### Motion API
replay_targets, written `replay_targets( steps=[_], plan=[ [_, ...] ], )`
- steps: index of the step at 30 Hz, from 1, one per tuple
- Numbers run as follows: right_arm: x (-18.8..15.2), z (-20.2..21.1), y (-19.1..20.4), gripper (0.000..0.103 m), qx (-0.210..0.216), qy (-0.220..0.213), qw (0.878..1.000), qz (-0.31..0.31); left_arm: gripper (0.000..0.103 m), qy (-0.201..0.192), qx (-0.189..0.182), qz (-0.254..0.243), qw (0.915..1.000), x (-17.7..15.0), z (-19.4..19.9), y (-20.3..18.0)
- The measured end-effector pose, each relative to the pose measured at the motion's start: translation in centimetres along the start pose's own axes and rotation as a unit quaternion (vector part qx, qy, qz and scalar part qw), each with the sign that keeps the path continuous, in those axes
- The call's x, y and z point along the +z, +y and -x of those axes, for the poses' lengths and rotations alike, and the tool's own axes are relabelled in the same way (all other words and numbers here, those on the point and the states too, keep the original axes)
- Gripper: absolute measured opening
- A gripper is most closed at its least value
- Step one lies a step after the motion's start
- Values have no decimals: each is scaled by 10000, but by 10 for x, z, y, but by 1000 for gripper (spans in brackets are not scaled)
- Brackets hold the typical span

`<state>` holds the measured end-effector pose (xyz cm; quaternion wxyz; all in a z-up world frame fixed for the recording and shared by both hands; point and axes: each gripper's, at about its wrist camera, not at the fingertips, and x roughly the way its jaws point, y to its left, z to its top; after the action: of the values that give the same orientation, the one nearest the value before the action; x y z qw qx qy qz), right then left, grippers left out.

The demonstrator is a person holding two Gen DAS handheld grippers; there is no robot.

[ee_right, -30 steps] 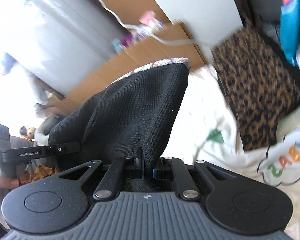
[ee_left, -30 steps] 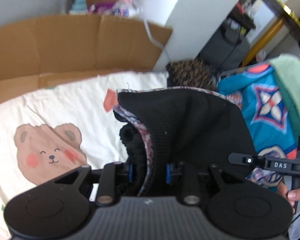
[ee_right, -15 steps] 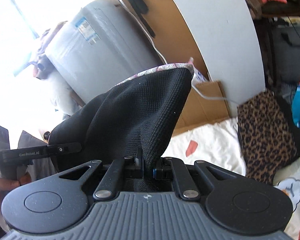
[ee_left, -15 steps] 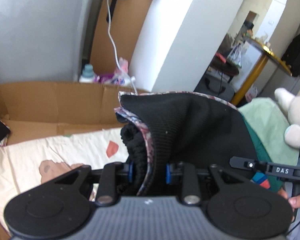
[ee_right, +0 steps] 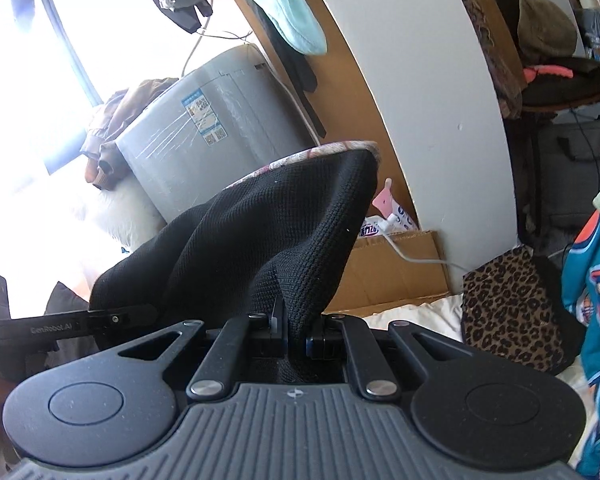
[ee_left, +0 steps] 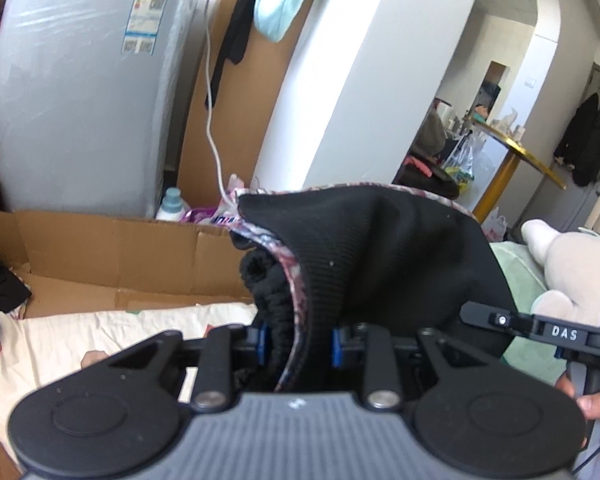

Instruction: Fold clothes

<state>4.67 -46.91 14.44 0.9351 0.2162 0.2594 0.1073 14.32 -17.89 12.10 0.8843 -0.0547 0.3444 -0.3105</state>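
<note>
A black knit garment [ee_left: 380,256] with a pink patterned lining hangs stretched between both grippers, held up in the air. My left gripper [ee_left: 298,346] is shut on a bunched thick edge of it. My right gripper [ee_right: 296,334] is shut on another edge of the same garment [ee_right: 276,232]. The right gripper's handle shows at the right of the left wrist view [ee_left: 540,330]; the left one shows at the left of the right wrist view [ee_right: 60,324]. The garment hides most of the bed below.
A cream bear-print sheet [ee_left: 100,332] lies below. Cardboard [ee_left: 100,240], a grey washing machine [ee_left: 80,92] and a white pillar [ee_left: 360,72] stand behind. A leopard-print cloth [ee_right: 512,304], a teal patterned cloth [ee_right: 596,320] and a plush toy [ee_left: 568,264] lie to the right.
Both grippers have lifted and tilted upward with the garment; the views swung from the bed sheet to the washing machine and wall. Both grips are unchanged.
</note>
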Motion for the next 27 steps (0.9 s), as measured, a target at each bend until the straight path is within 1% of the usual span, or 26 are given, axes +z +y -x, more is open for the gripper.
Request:
replay_targets(
  steps=[4,13,20,27],
  plan=[
    [0,16,1,6,13,-65,9999,86,30,-55,-38,-120,9999,1,9,-12],
    [0,39,1,6,-169,-146,9995,231,30,-176,-32,-191,9997,-2,21,-38],
    [0,52,-2,6,-309,-194,9990,269,30,-213,-16,-165,9996,-9,25,-51],
    [4,55,-8,6,-478,-211,9979,393,30,-321,-68,-183,9993,-6,21,-61]
  ],
)
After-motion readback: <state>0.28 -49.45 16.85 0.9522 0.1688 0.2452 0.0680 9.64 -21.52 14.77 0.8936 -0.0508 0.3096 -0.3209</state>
